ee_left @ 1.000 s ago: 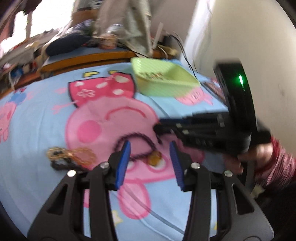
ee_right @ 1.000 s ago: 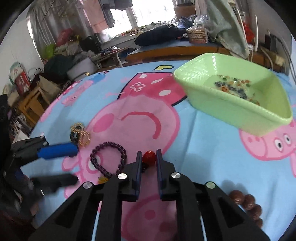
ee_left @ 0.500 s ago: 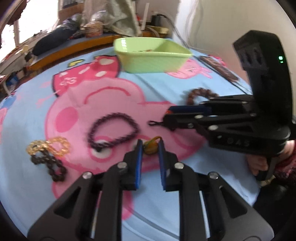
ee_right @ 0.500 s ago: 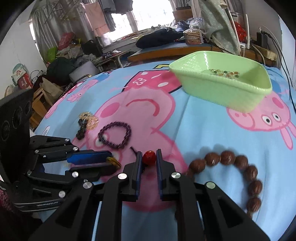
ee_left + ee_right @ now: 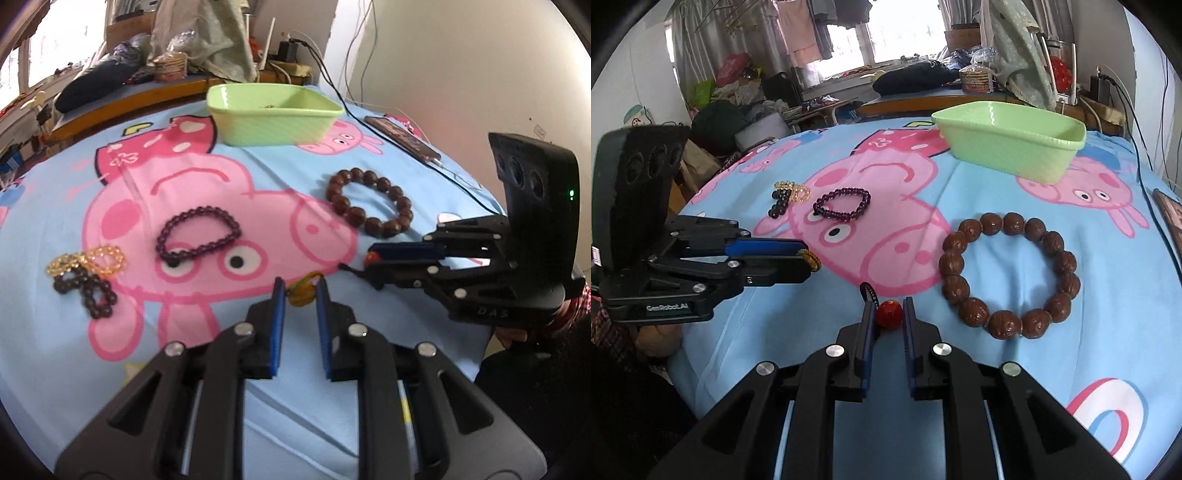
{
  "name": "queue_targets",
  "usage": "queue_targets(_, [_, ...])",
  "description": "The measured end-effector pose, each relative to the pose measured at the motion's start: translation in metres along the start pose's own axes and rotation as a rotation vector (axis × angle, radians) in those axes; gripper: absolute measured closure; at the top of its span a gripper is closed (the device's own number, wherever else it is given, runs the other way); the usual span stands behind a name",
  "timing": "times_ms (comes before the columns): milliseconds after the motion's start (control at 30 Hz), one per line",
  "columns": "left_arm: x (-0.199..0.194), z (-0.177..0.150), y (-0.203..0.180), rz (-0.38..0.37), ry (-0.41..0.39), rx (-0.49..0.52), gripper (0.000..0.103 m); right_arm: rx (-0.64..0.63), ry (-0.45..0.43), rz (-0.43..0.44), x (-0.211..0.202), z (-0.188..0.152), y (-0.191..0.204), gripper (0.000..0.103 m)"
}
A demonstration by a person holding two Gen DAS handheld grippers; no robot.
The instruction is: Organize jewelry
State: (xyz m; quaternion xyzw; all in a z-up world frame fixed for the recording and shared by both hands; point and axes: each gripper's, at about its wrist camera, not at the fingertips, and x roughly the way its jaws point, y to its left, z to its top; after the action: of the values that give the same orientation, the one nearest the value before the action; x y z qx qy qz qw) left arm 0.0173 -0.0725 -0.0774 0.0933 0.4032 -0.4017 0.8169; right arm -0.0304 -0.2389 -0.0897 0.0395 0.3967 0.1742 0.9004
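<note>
My left gripper is shut on a small amber bead charm with a green cord, just above the cartoon-print sheet. Pinched in my right gripper is a red bead with a black cord loop. Each wrist view shows the other tool: the right gripper from the side, and the left gripper with the amber charm at its tip. On the sheet lie a purple bracelet, a big brown bead bracelet, and a yellow bracelet over a dark one.
A light green basket with a few beads inside stands at the far side of the bed. A phone with a cable lies at the right edge. Clutter and a wooden ledge run behind the bed. A person's hand holds the right tool.
The left jaws closed on the amber charm. Both grippers drew back toward the near edge of the bed, and the brown bracelet came into view. The right gripper kept the red bead.
</note>
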Motion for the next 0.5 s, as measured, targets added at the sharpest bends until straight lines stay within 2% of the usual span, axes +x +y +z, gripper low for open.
queue_targets(100, [0.0094,-0.0038,0.0026,0.007,0.026,-0.011,0.087,0.006,-0.005,0.001,0.0019,0.0011,0.0000,0.103])
queue_targets(500, [0.0082,-0.0060,0.0073,-0.021,0.017,-0.034,0.087,0.001,-0.017,0.024,0.0006,0.0000,0.0034,0.103])
